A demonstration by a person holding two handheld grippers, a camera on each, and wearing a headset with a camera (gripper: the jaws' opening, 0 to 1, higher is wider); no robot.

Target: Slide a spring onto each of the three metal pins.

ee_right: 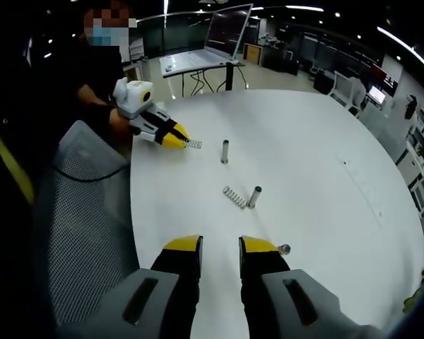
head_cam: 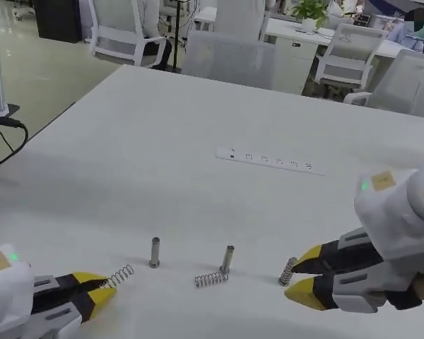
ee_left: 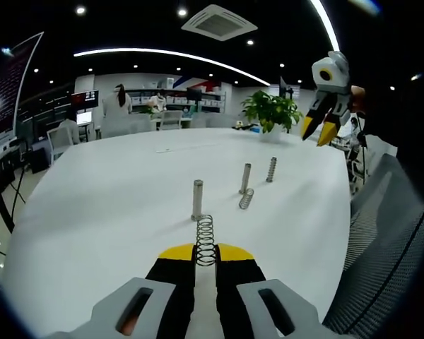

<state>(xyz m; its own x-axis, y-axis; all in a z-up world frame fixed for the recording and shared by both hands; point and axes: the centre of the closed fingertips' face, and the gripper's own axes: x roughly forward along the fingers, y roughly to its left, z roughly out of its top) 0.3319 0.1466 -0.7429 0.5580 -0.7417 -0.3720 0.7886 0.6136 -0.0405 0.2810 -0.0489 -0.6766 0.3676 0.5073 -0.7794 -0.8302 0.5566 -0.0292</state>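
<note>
Left tongs (ee_left: 205, 248) are clamping shut on one end of a spring (ee_left: 205, 239). The coil is sticking out ahead toward 12 o'clock in the left gripper view. Right tongs (ee_right: 220, 244) are standing open w/ a clear gap btwn the yellow tips, gripping nothing. Just beside the right tip, at 3 o'clock in the right gripper view, a sprung pin (ee_right: 283, 248) is standing on the white tabletop (ee_right: 318, 155), w/ a coil around its shaft.

In the head view the left tongs (head_cam: 107, 289) are sitting at 7 o'clock and the right tongs (head_cam: 291, 280) at 4 o'clock, both low over the tabletop. Btwn them, three pins are standing in a row. A bare pin (head_cam: 155, 252) is standing upright near the held spring's free end, not touching it. A mid pin (head_cam: 228, 259) is leaning slightly, w/ a loose spring (head_cam: 211, 279) lying on its side at the pin's base. The sprung pin is standing at the right tongs' tips.

Farther out toward 12 o'clock, a white power strip (head_cam: 268, 160) is lying flat, well apart from the pins. Beyond the tabletop edge, office chairs (head_cam: 120, 32) are standing.
</note>
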